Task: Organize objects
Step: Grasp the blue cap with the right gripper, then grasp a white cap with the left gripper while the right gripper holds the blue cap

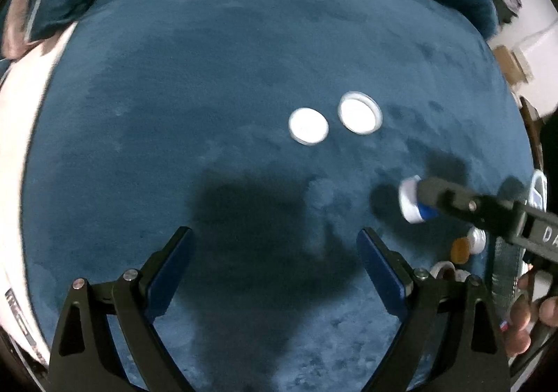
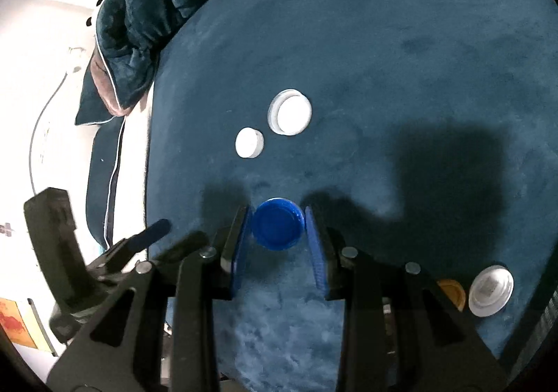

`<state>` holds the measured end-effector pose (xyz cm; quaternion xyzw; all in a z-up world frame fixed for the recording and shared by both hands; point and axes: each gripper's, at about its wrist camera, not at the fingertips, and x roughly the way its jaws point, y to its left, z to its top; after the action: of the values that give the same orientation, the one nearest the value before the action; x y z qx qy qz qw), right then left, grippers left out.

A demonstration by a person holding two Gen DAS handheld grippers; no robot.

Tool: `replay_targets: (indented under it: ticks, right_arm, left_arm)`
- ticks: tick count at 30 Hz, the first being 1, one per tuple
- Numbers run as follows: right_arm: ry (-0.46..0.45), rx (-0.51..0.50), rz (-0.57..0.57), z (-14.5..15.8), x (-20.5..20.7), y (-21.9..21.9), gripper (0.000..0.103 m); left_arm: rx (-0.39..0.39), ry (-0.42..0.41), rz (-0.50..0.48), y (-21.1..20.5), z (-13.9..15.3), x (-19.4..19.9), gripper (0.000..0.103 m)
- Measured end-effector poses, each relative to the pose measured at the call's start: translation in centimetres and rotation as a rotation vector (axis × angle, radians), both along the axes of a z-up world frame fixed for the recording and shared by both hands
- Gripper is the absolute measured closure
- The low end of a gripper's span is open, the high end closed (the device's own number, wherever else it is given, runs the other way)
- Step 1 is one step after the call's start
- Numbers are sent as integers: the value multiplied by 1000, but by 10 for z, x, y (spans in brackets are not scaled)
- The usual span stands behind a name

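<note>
Right gripper [image 2: 278,223] pinching a blue bottle cap [image 2: 277,224] over the teal velvet surface [image 2: 383,60]
Two white caps [image 2: 249,142] [image 2: 290,112] lie side by side farther off; left gripper [image 1: 275,254] hangs spread wide, holding nothing, at the near left

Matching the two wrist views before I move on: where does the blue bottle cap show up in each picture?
Left wrist view: the blue cap sits at the right edge, mostly hidden behind the right gripper, next to a white cap.
Right wrist view: lower centre, pinched between the fingers of the right gripper, hollow side facing the camera.
Shared landmark: the two white lids lying side by side on the blue cushion.
</note>
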<state>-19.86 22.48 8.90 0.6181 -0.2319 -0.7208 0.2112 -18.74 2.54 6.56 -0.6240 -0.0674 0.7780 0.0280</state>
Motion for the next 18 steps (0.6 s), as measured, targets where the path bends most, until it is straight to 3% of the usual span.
replay_targets:
  ticks: [4, 6, 14, 18]
  right_arm:
    - [5, -10, 21, 3, 1, -6, 71]
    - [0, -17, 23, 4, 2, -4, 71]
    - [-61, -120, -27, -3, 3, 11, 71]
    - [-66, -149, -48, -2, 4, 16, 71]
  left_arm:
    - [45, 10, -7, 10, -3, 0, 9]
    - [103, 3, 10, 10, -3, -1, 9]
    - [234, 12, 86, 3, -2, -3, 9]
    - [246, 19, 93, 5, 0, -5, 9]
